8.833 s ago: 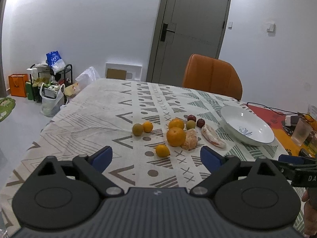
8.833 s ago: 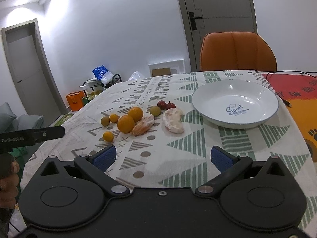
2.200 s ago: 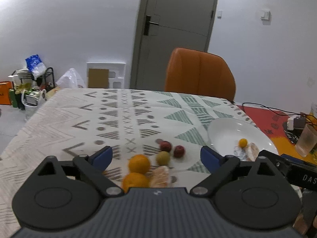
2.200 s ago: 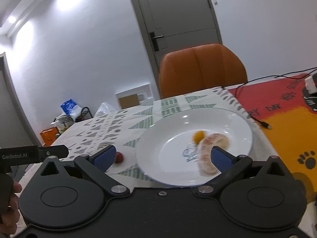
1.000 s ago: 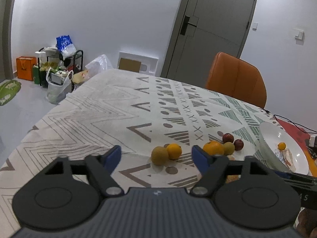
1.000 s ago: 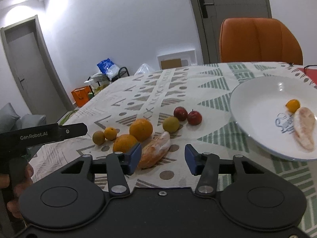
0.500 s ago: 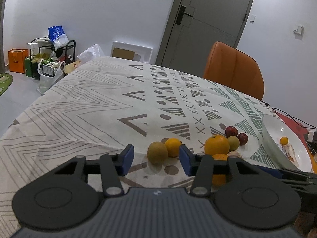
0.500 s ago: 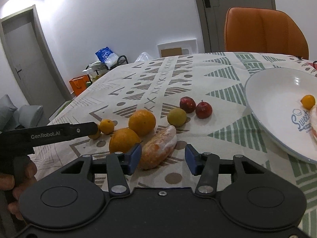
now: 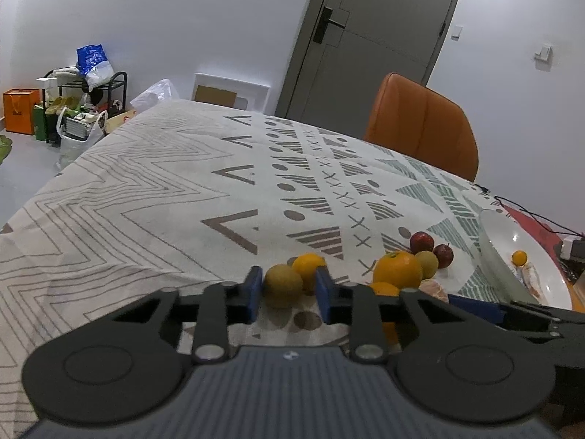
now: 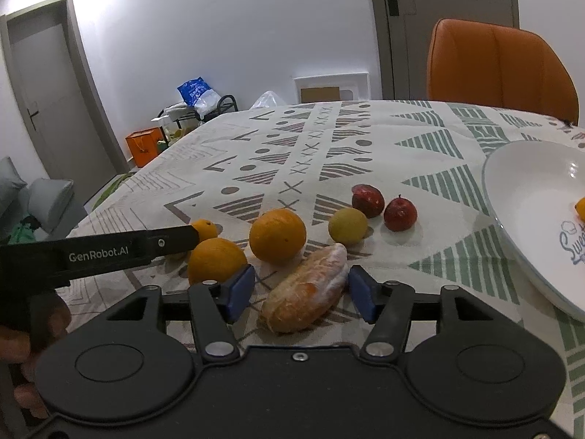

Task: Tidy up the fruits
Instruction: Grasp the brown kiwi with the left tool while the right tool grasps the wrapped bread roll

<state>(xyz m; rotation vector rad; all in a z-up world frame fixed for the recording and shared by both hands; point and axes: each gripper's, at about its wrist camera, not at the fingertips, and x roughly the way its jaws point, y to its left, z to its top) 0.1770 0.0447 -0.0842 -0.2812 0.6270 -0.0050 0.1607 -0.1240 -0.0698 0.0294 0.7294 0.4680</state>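
Note:
In the left wrist view my left gripper point(image 9: 289, 294) has its blue pads on either side of a brown-green round fruit point(image 9: 283, 285) on the patterned tablecloth; a small orange point(image 9: 308, 264) sits just behind it. In the right wrist view my right gripper point(image 10: 300, 294) is open, its pads on either side of a peeled orange segment point(image 10: 305, 294) with a gap on both sides. Two large oranges point(image 10: 278, 234), a green fruit point(image 10: 347, 225) and two red fruits point(image 10: 400, 214) lie beyond. The white plate point(image 10: 519, 190) at right holds a small orange point(image 9: 519, 257) and a peeled segment point(image 9: 532, 281).
An orange chair point(image 10: 497, 66) stands at the table's far side. A red and orange mat point(image 9: 530, 225) with cables lies past the plate. Bags and a black rack point(image 9: 80, 106) stand on the floor at left.
Both grippers have come down and forward to the fruit. The left jaws have narrowed around the brown-green fruit. The right jaws now flank the peeled segment.

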